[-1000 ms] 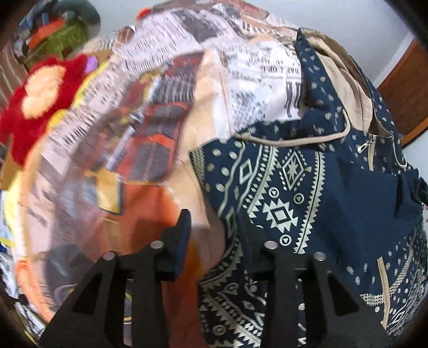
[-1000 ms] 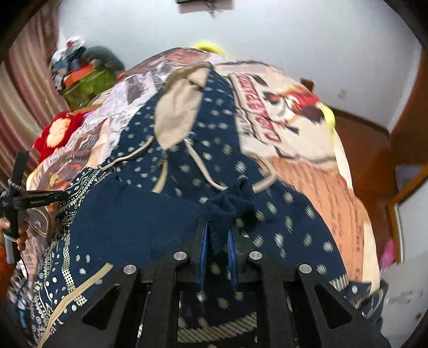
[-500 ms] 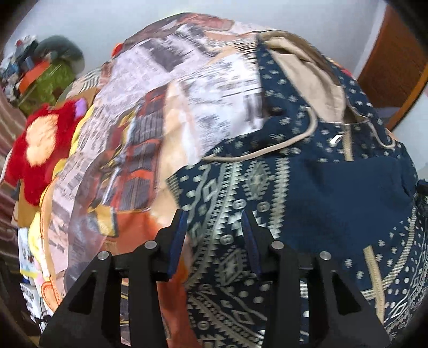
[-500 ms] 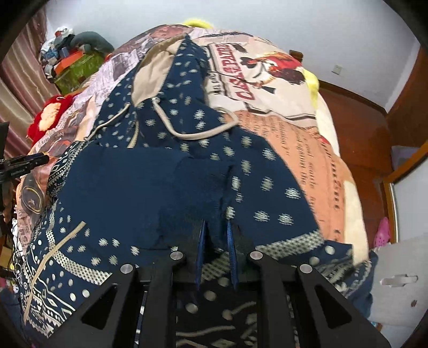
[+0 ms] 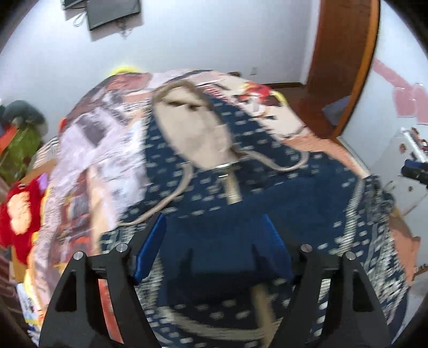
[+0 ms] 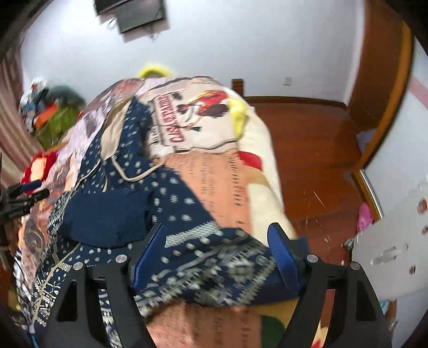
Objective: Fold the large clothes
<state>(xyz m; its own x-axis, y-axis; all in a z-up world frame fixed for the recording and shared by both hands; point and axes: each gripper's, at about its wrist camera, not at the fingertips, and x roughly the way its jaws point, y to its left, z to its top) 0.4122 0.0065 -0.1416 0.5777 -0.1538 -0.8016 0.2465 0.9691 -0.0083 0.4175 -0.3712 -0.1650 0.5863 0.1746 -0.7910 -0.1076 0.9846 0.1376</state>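
**Both tools wide open over the navy hoodie on the bed**

Looking down at a navy hoodie spread across the bed — dotted print up top, white geometric bands lower down, beige hood lining facing up at the far end, beige drawstring trailing off to the sides. A plain dark navy panel folded over the middle of the body.

Left tool: released, blue pads spread wide, jaws just been opening. Hanging above the plain navy middle section, nothing pinched between the pads. Pretty blurry in that view, so no fine detail on the fabric.

Right tool: also released, jaws just been opening from a tight pinch. Patterned hem edge of the hoodie visible between the spread pads but not clamped — can't tell if it brushes them. Left tool also poking in at the left edge of the right wrist view.

Readable stuff: bedspread has a rooster picture with a red banner, lettering starts "CASA" — the rest too smeared to call. Newspaper-style print blocks on the left half, unreadable.

Around the bed: red and cream plush thing by the left side, green bundle in the far corner, dark flat screen on the white wall, wooden floor to the right, pink shoe near the wooden frame.
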